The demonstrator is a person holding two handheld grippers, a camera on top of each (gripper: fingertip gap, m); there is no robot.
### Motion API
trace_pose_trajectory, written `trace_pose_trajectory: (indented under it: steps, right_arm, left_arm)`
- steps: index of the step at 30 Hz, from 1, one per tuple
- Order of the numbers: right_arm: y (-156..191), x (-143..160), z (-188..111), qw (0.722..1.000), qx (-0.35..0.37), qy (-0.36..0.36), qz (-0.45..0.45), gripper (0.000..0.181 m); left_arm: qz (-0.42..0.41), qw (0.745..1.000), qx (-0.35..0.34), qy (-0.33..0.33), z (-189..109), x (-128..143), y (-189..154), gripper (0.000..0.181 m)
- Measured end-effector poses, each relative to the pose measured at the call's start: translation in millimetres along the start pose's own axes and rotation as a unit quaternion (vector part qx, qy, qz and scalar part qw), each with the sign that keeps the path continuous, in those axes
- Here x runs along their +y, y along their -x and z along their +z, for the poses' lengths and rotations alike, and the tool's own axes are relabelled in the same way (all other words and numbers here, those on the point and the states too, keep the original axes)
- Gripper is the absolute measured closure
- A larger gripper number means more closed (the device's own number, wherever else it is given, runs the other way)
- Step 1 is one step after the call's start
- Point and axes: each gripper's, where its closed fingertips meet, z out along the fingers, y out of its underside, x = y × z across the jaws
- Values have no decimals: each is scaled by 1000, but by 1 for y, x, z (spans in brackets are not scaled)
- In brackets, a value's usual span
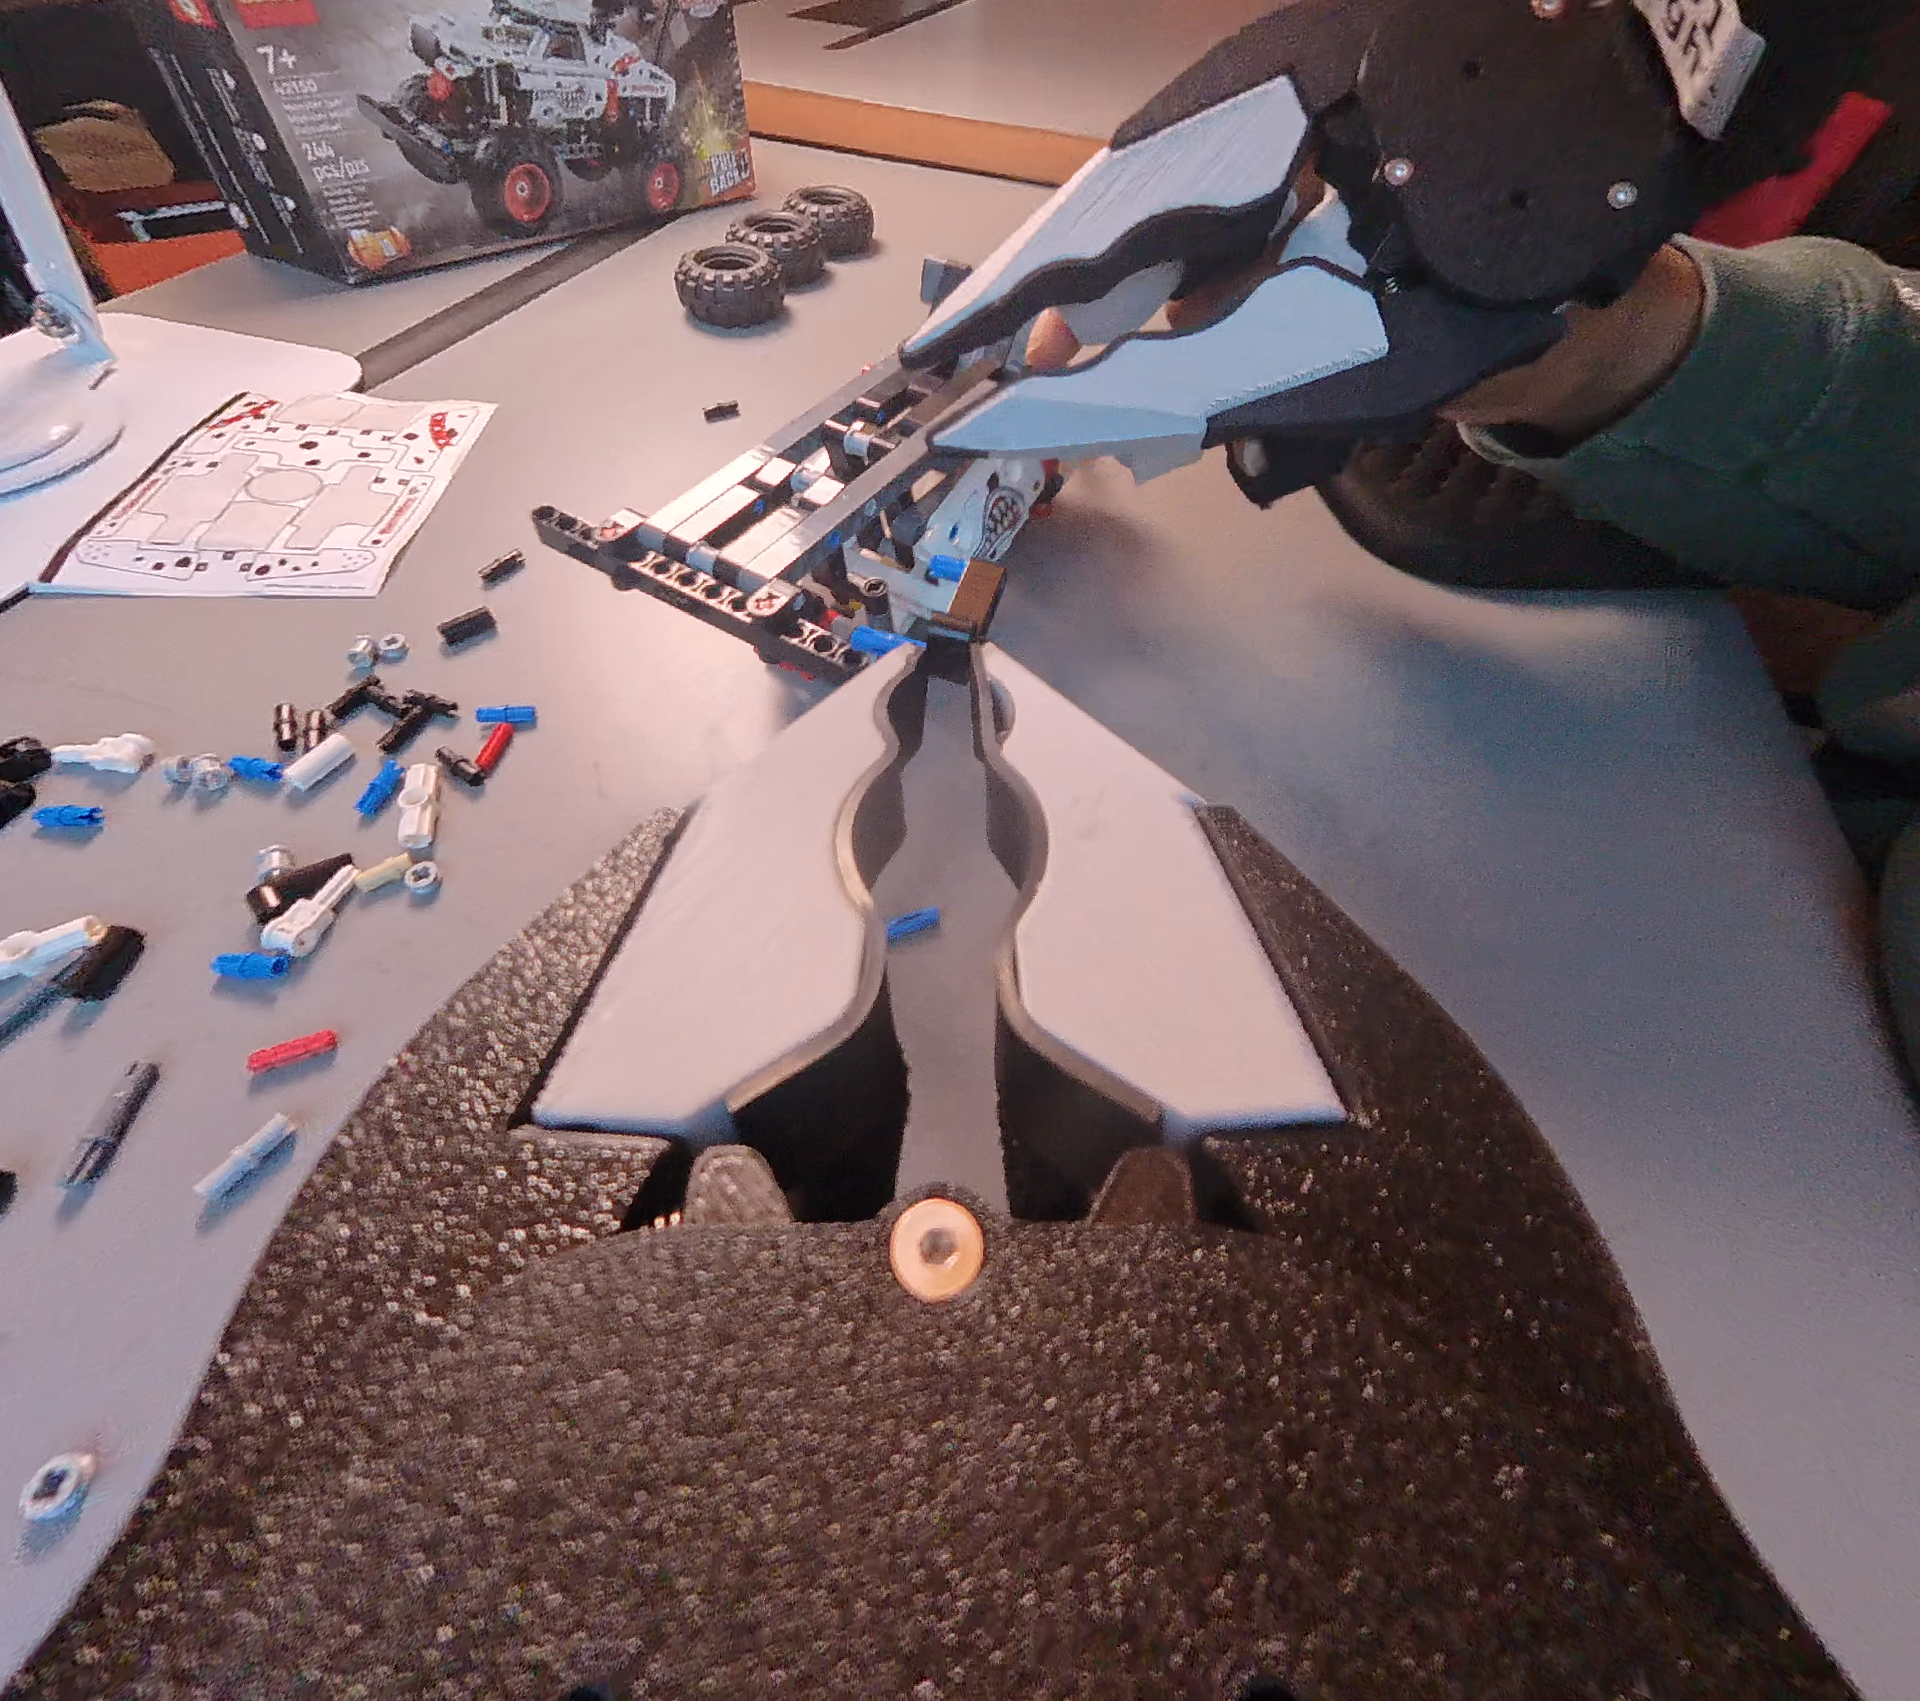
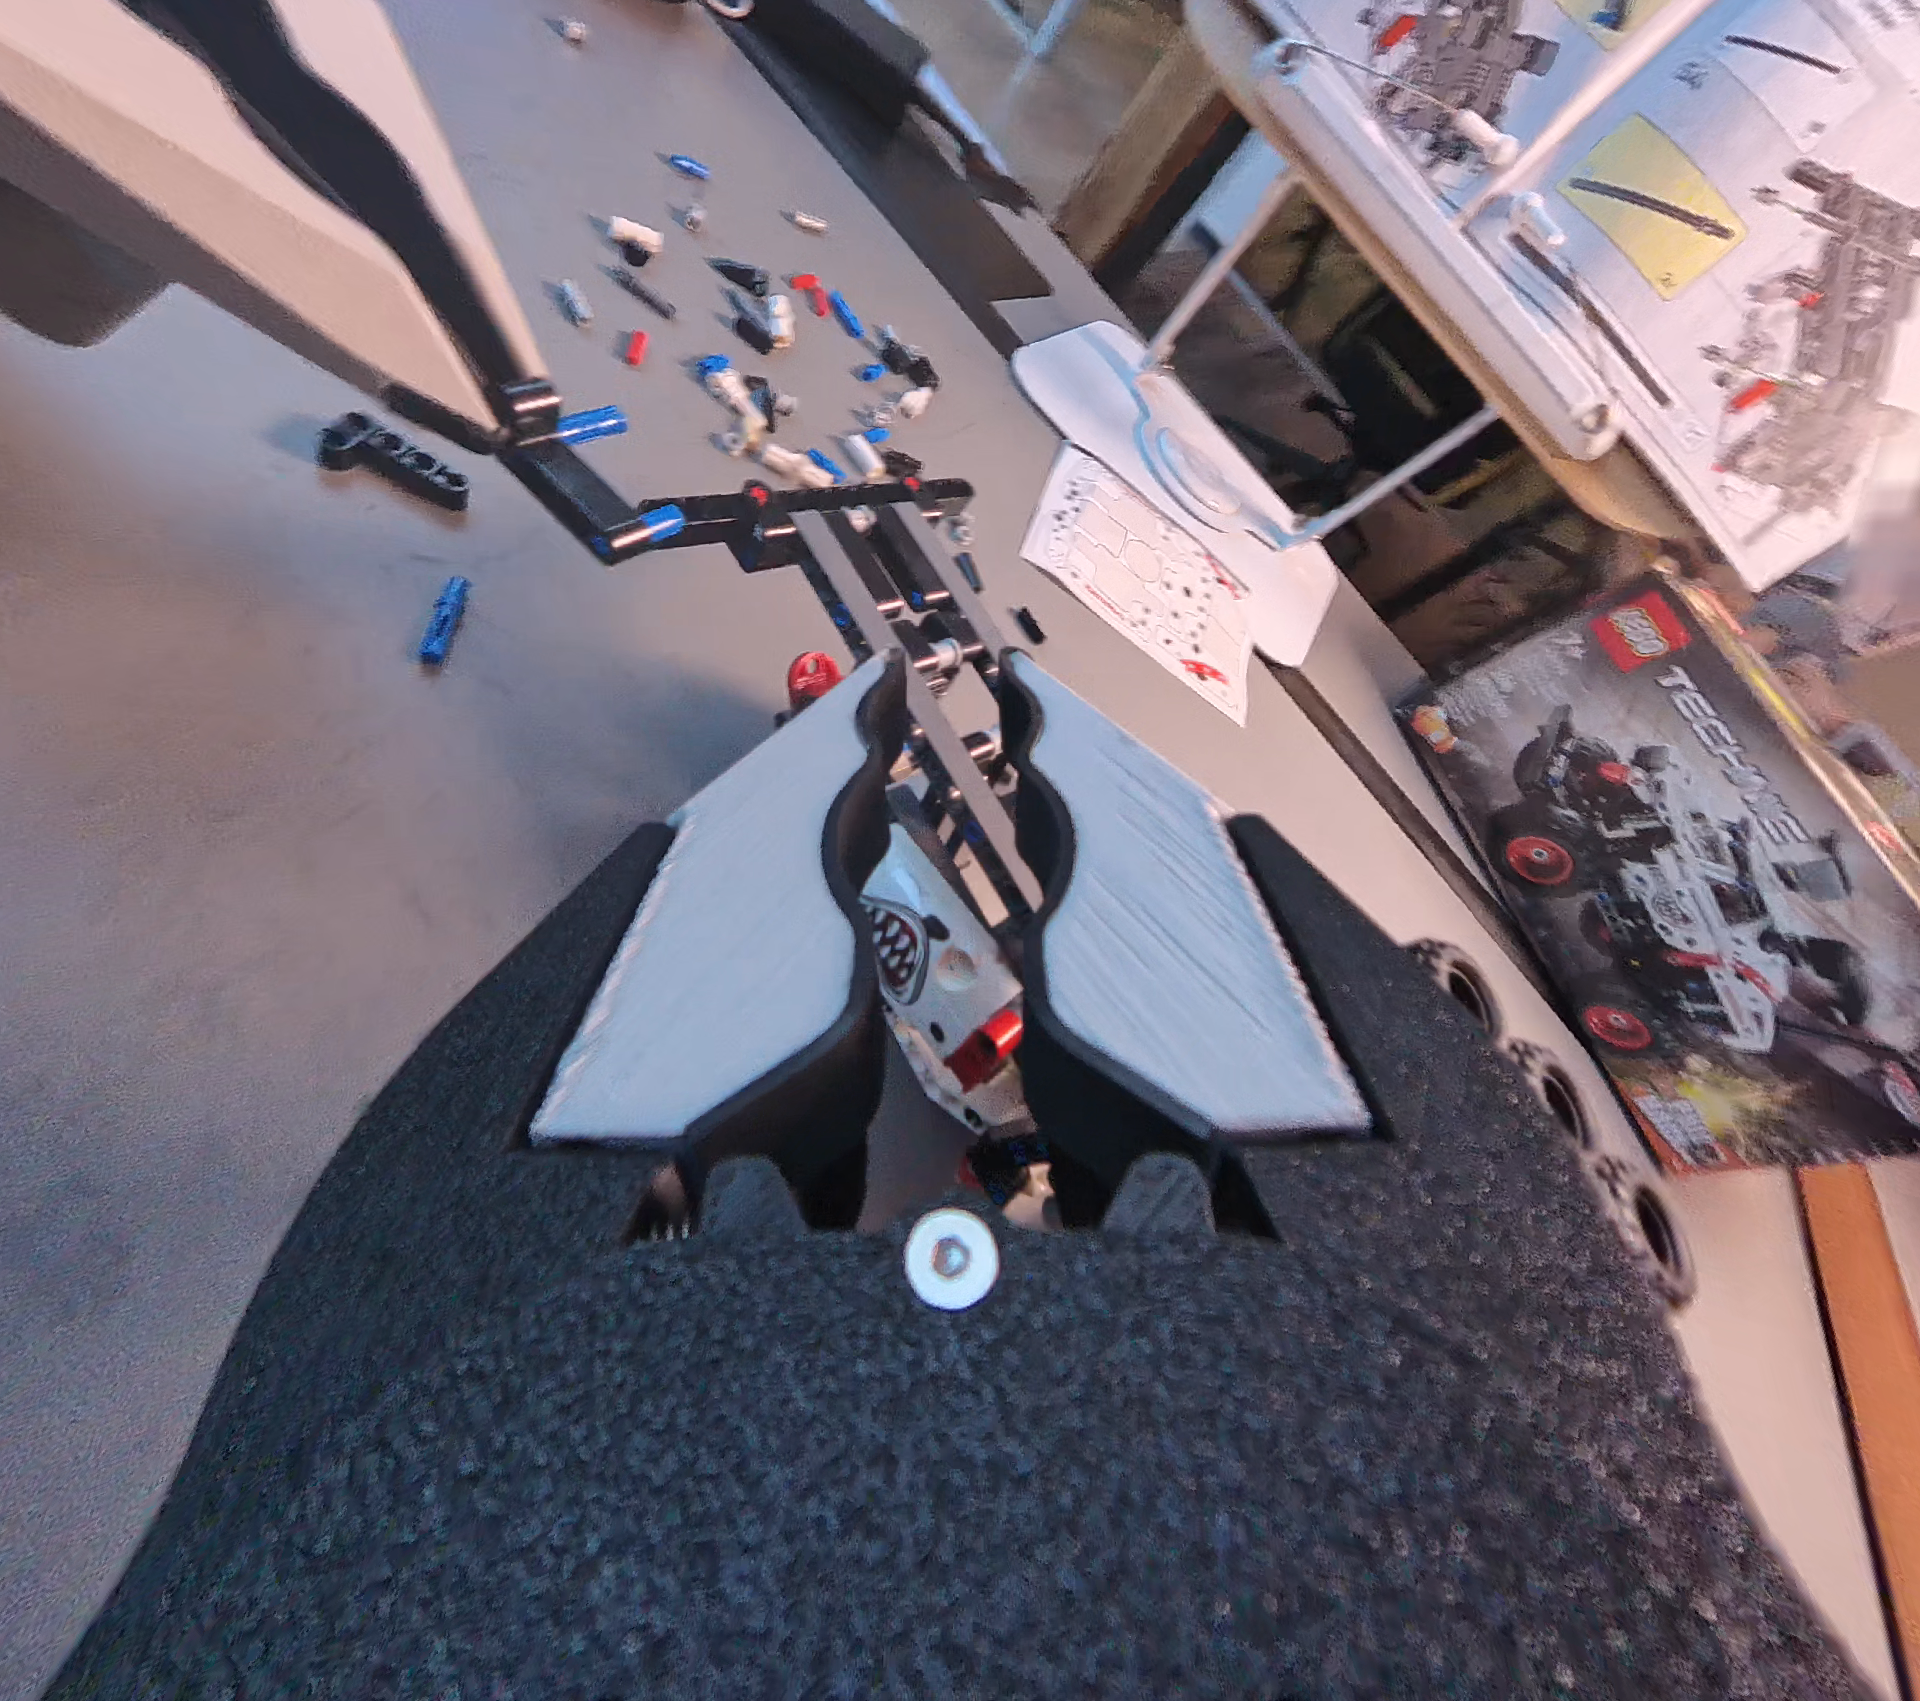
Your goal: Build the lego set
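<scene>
At the middle of the grey table [image 1: 1351, 820] the half-built truck chassis [image 1: 748, 529] is held off the surface, tilted, with one gripper at each end, probably so a part can be pressed home without the frame sliding. The left gripper [image 1: 948, 659] has its fingers drawn together on a small black-and-tan block at the chassis's near corner, beside a blue pin. From about two o'clock the right gripper [image 1: 940, 394] comes in; its fingers [image 2: 1143, 872] straddle the long grey beams, clamped on the frame, and the white shark-mouth panel [image 2: 914, 945] sits low between them. That two-point hold looks meant to brace the frame against twisting.

Loose pins and connectors [image 1: 343, 778] lie scattered at nine o'clock, near enough to fetch. Beyond them at ten o'clock is the sticker sheet [image 1: 281, 488], and three black tyres [image 1: 774, 249] wait in a row at twelve, just in front of the set's box [image 1: 436, 93]. The instruction booklet [image 2: 1621, 124] stands propped on a white stand at the right gripper's one o'clock, presumably so the pages stay readable during work.
</scene>
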Motion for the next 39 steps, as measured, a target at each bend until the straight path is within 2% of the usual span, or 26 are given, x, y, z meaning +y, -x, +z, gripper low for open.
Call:
trace_pose_trajectory:
  steps: [4, 6, 11, 16, 21, 28, 30, 32, 34, 36, 39]
  right_arm:
    - [22, -24, -28, 983, -173, -56, -24, 159]
    - [24, -31, -36, 975, -207, -70, -51, 155]
    - [25, -29, -26, 966, -175, -73, -178, 156]
    - [29, -19, -14, 960, -162, -74, -216, 166]
    - [24, -14, -9, 965, -170, -74, -187, 168]
    - [26, -5, -5, 967, -191, -73, -152, 172]
    - [25, -1, -2, 969, -187, -66, -149, 172]
    - [26, 4, -2, 971, -182, -62, -144, 172]
    - [27, 8, -1, 972, -174, -62, -145, 172]
    - [25, 10, -1, 973, -156, -59, -161, 172]
    - [23, 12, -3, 971, -143, -54, -186, 171]
  left_arm:
    - [-21, 999, 27, -18, 10, -12, -6, 174]
    - [-23, 999, 38, -16, 17, -16, -7, 174]
    - [-19, 998, 57, 4, 35, -19, -9, 174]
    - [-15, 998, 57, 9, 45, -24, -7, 174]
    - [-17, 998, 60, 7, 48, -25, -5, 174]
    - [30, 998, 49, 23, 46, -24, -2, 172]
    - [10, 999, 51, 4, 38, -35, 8, 152]
    - [-45, 998, 54, -4, 30, -45, 29, 140]
    - [-87, 994, 61, 34, 29, -37, 54, 123]
    - [-107, 986, 83, 100, 36, -17, 67, 103]
    - [-33, 981, 95, 168, 50, -2, 68, 96]
